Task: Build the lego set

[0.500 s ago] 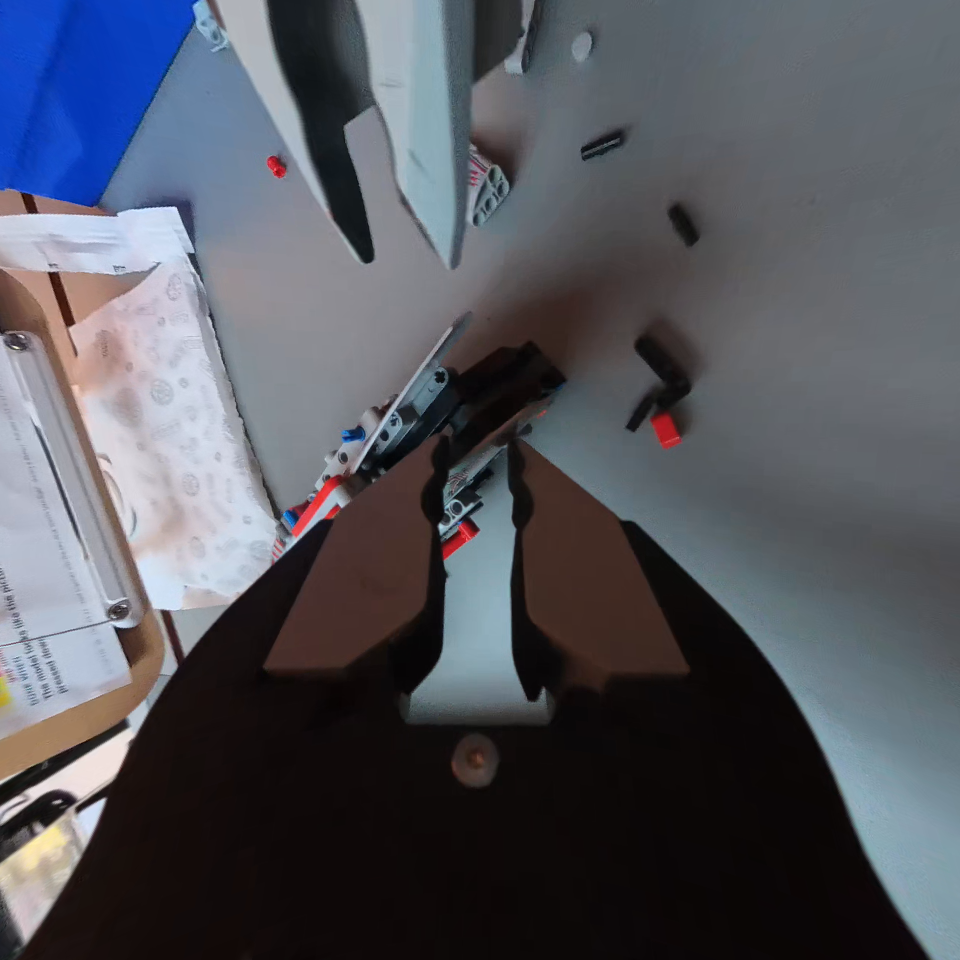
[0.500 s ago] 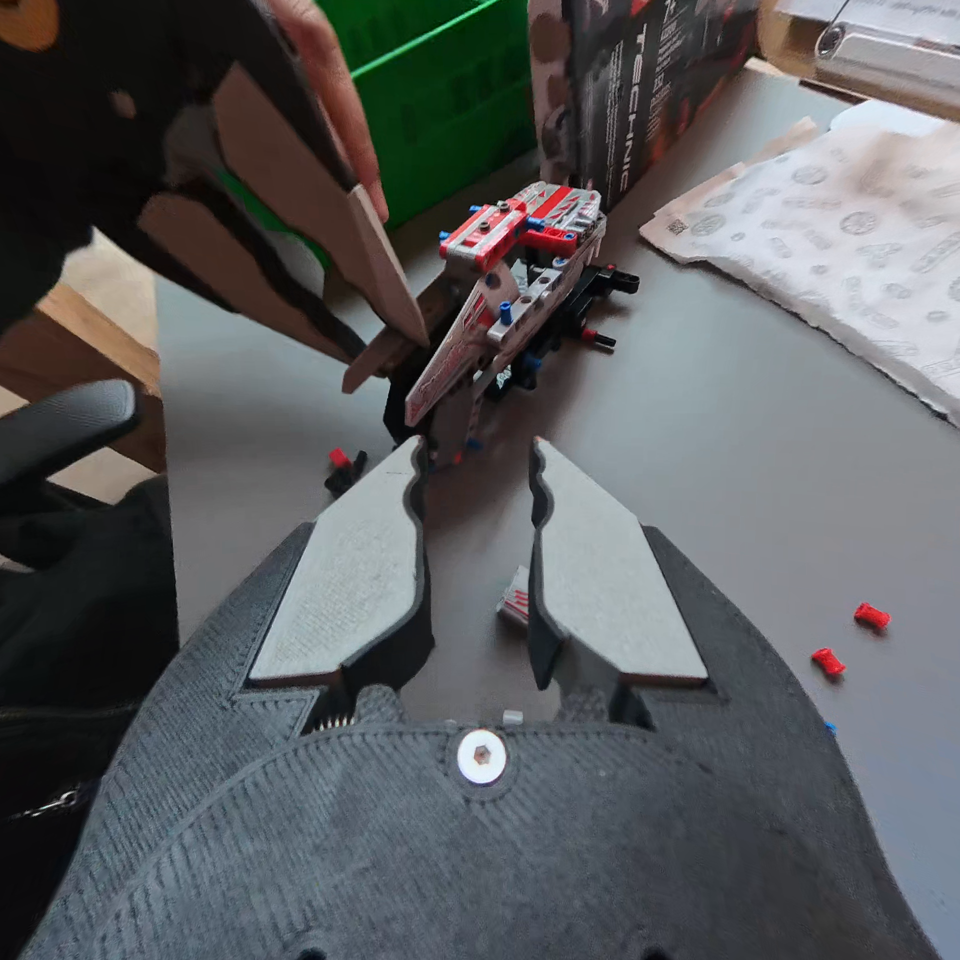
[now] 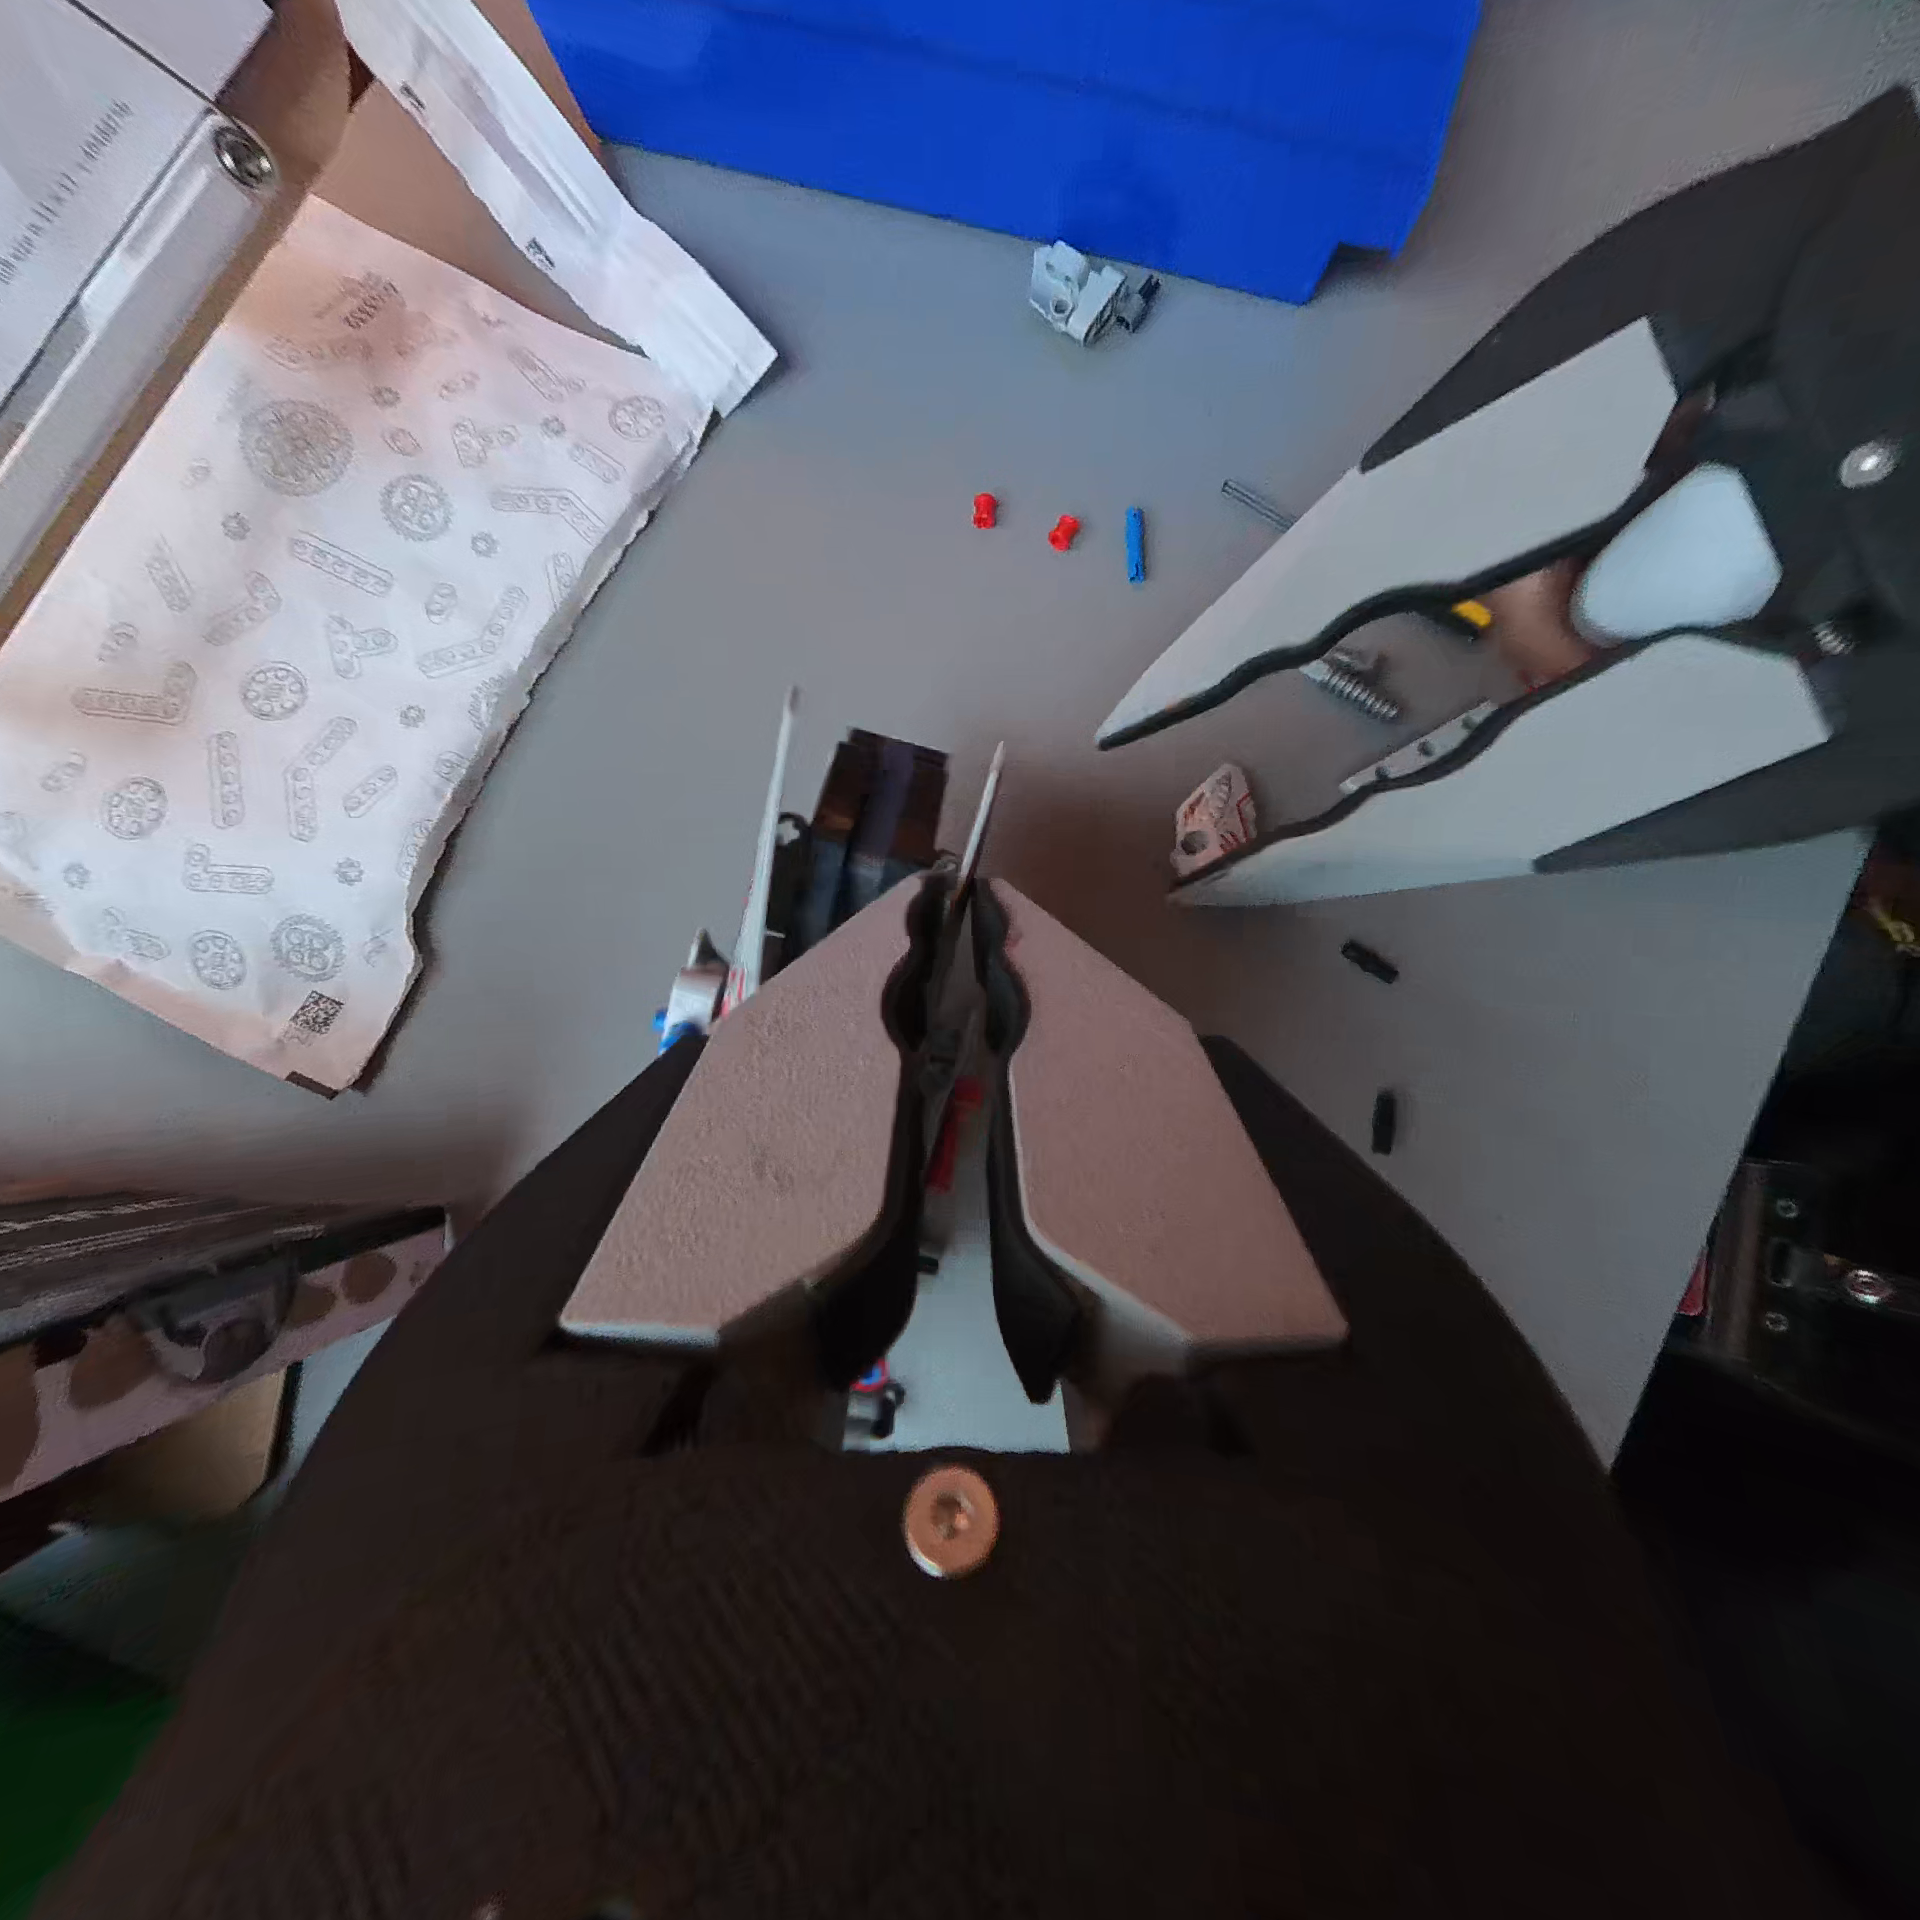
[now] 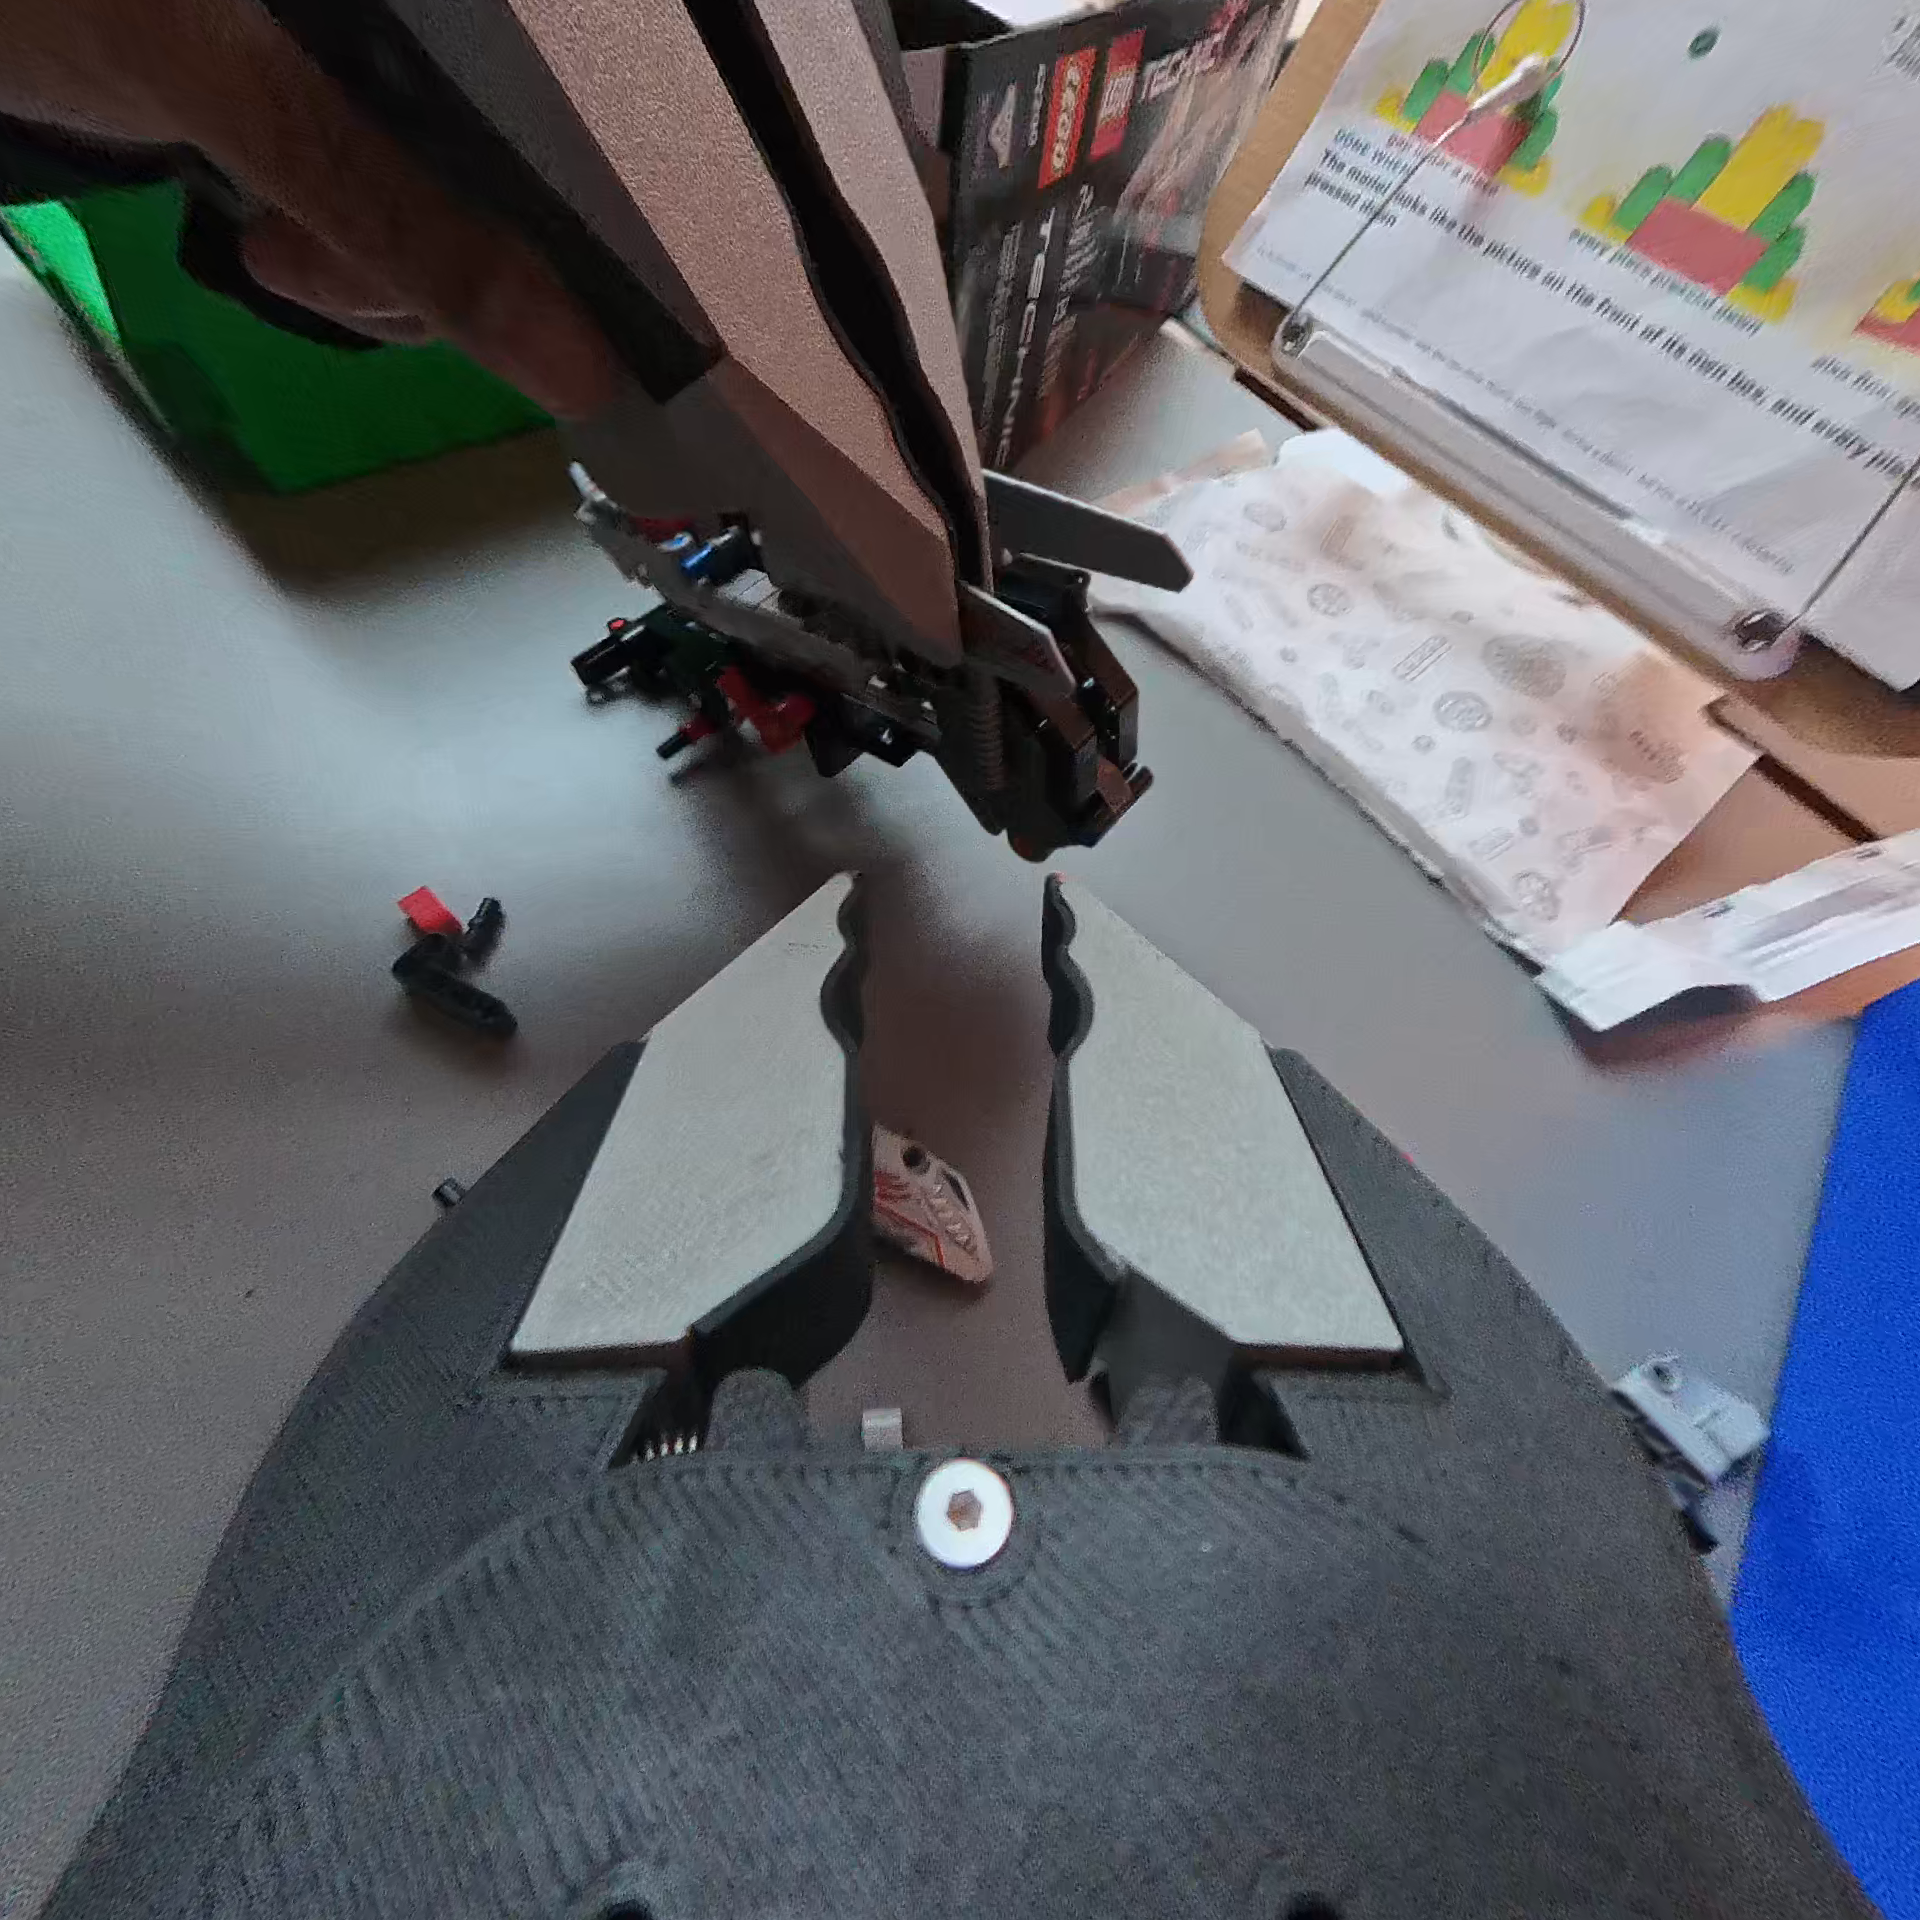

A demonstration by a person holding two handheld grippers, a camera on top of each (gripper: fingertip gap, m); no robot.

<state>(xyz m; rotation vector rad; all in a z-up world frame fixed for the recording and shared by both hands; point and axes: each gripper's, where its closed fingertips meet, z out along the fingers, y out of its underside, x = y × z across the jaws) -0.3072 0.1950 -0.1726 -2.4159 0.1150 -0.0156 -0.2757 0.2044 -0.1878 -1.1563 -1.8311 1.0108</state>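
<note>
While left gripper (image 3: 951,894) clamps one model (image 4: 862,665), right gripper (image 4: 951,894) gapes empty, two red pins (image 3: 1023,522).

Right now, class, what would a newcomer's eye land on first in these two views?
First, the half-built lego model, clamped in the left tool and tilted above the grey table. Next, the right tool, open just short of the model, with a small white and red printed piece lying on the table between its fingers. Behind, a green bin at the left and a patterned paper bag at the right.
</note>
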